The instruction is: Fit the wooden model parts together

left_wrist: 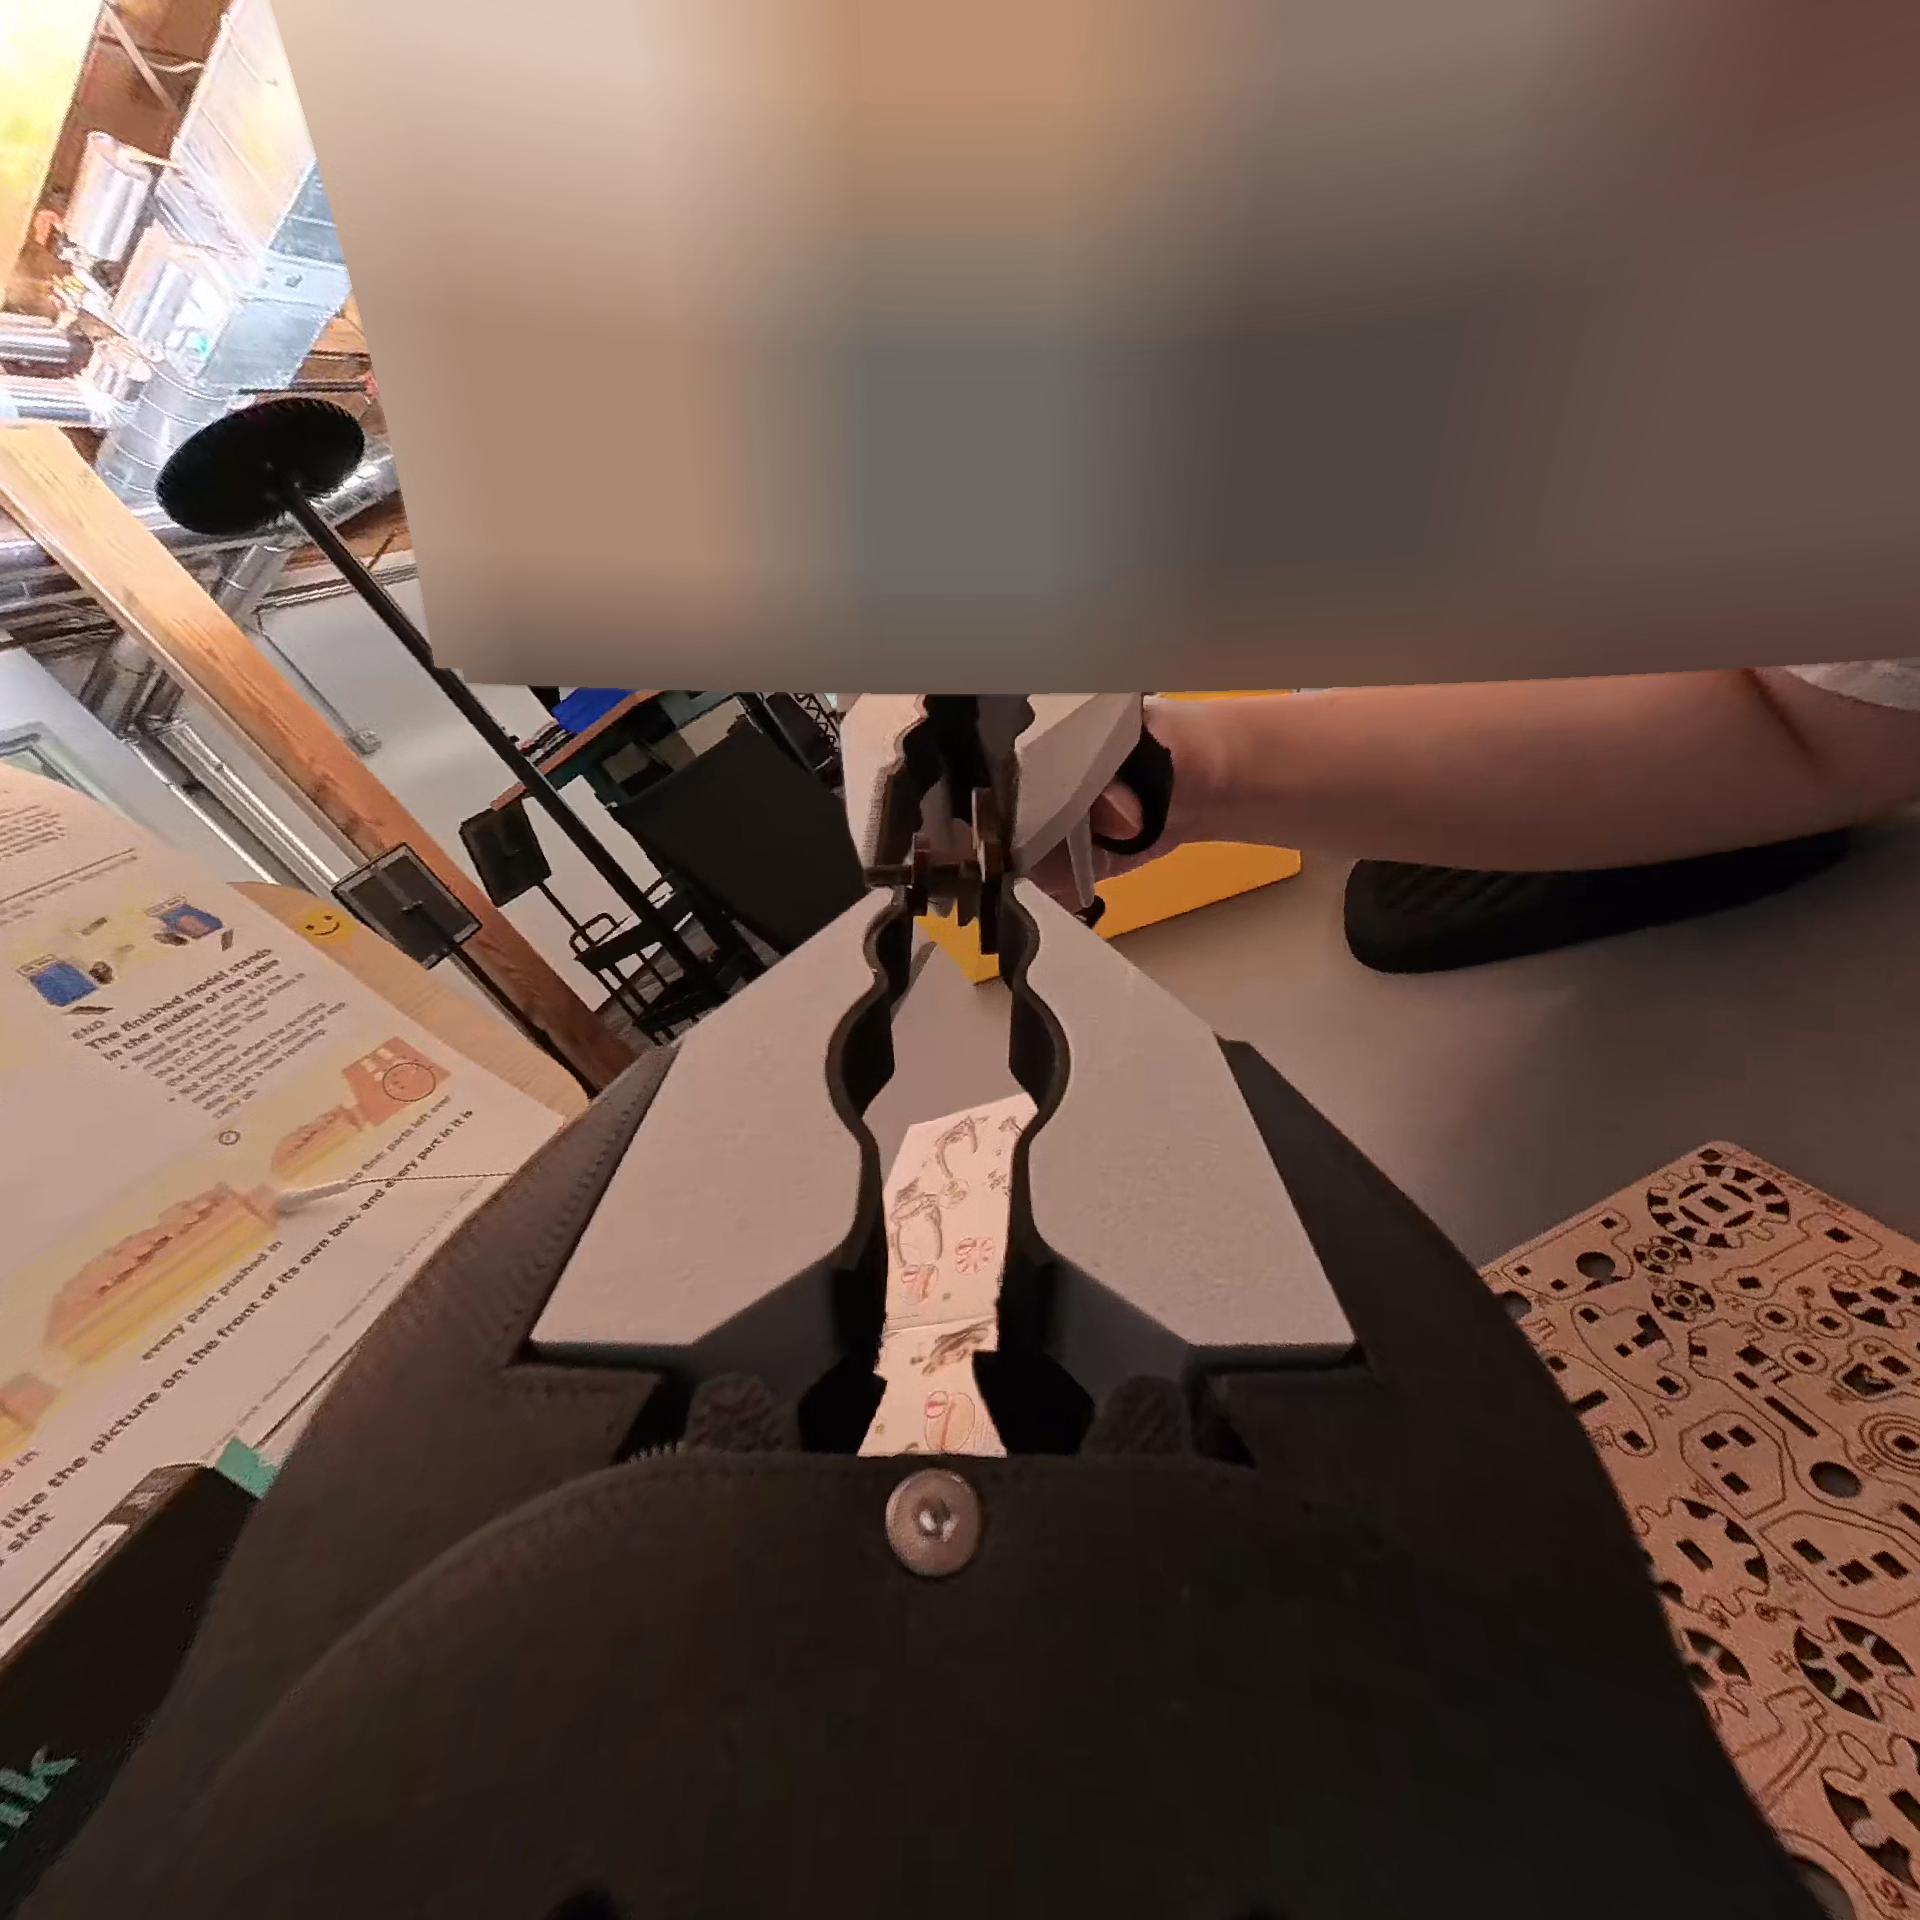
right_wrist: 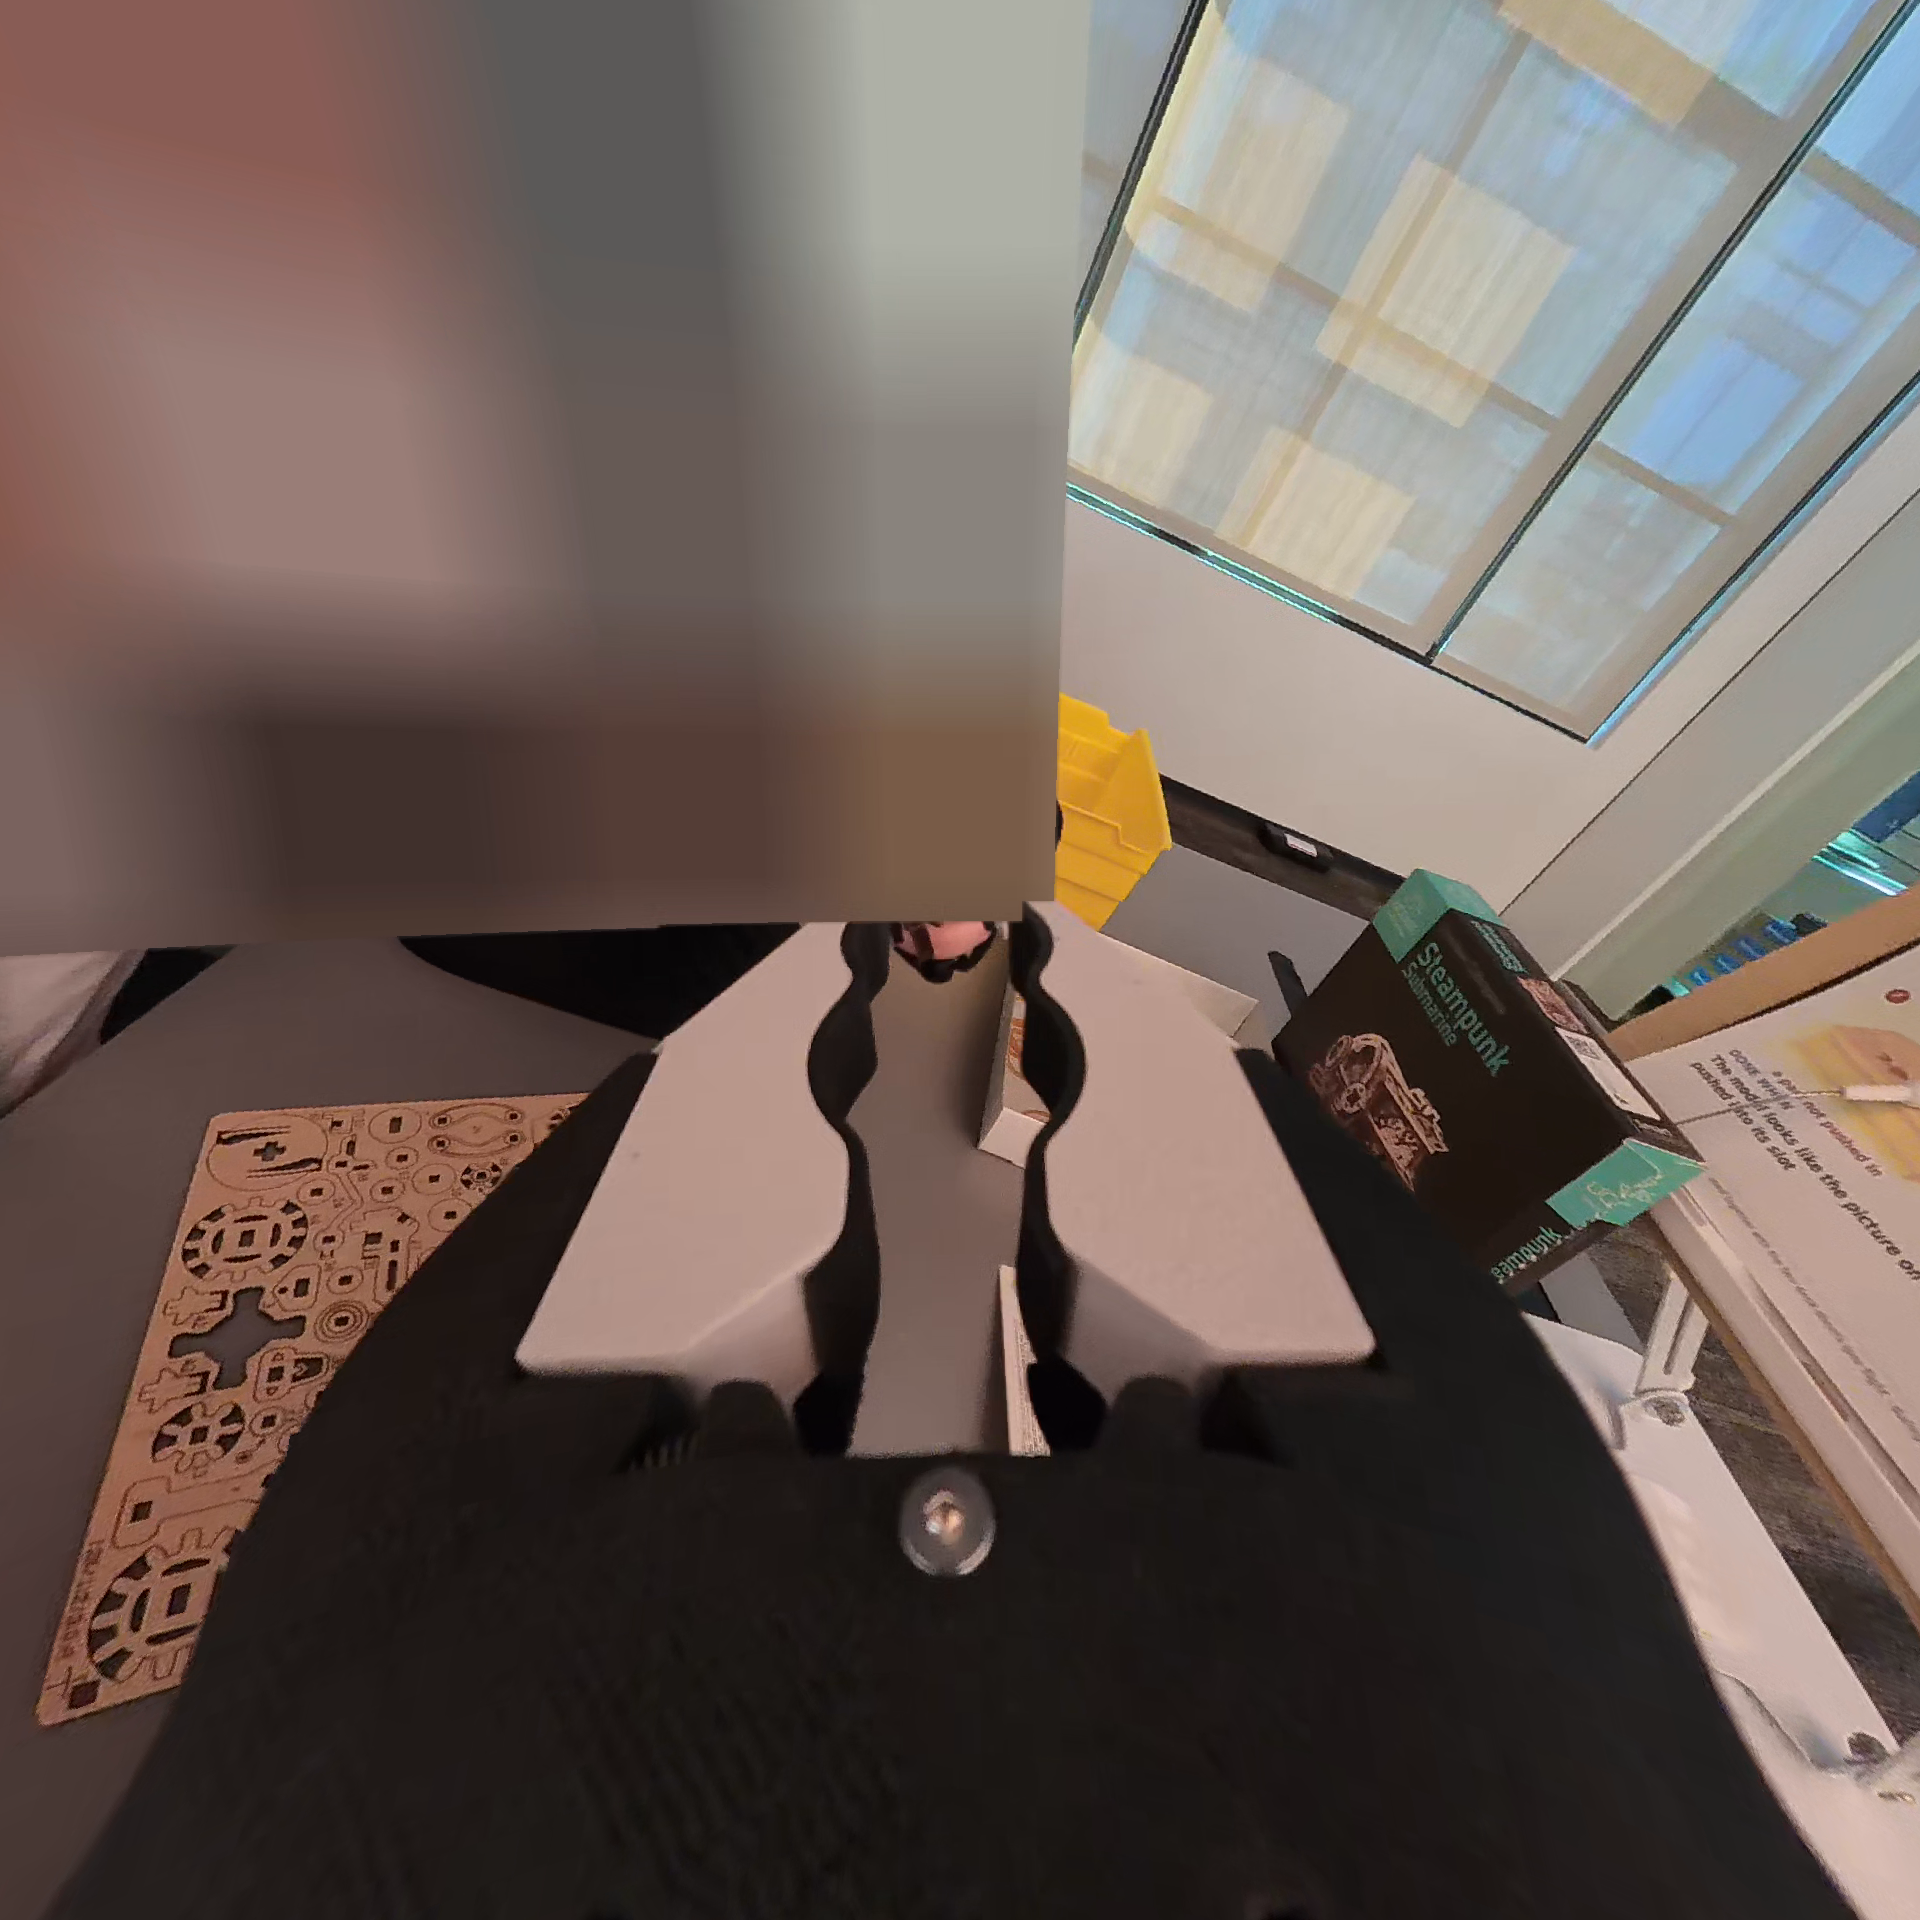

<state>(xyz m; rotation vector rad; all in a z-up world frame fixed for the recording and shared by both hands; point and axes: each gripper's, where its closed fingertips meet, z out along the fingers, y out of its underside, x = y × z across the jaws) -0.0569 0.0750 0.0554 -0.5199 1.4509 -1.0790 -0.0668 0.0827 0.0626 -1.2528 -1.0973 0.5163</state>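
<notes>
My left gripper [left_wrist: 948,920] is shut on a small brown wooden assembly [left_wrist: 928,871], an axle with little discs, and holds it above the grey table [left_wrist: 1455,1049]. My right gripper [left_wrist: 951,774] comes in from the far side, held by a hand [left_wrist: 1127,805]; its fingertips close on the same assembly from above. In the right wrist view my right gripper [right_wrist: 940,940] has narrow jaws with a small dark and pinkish piece [right_wrist: 940,954] between the tips, partly hidden. A laser-cut wooden parts sheet [left_wrist: 1714,1403] lies flat on the table; it also shows in the right wrist view [right_wrist: 260,1351].
A folded instruction leaflet [left_wrist: 945,1226] lies under the left gripper. A printed instruction board [left_wrist: 208,1195] stands at the left. A yellow bin [left_wrist: 1184,883] is behind. The black and teal kit box [right_wrist: 1475,1091] leans beside the board [right_wrist: 1818,1164]. A forearm [left_wrist: 1507,769] rests over a black pad [left_wrist: 1558,909]. Less than 4 cm separates the two grippers' tips.
</notes>
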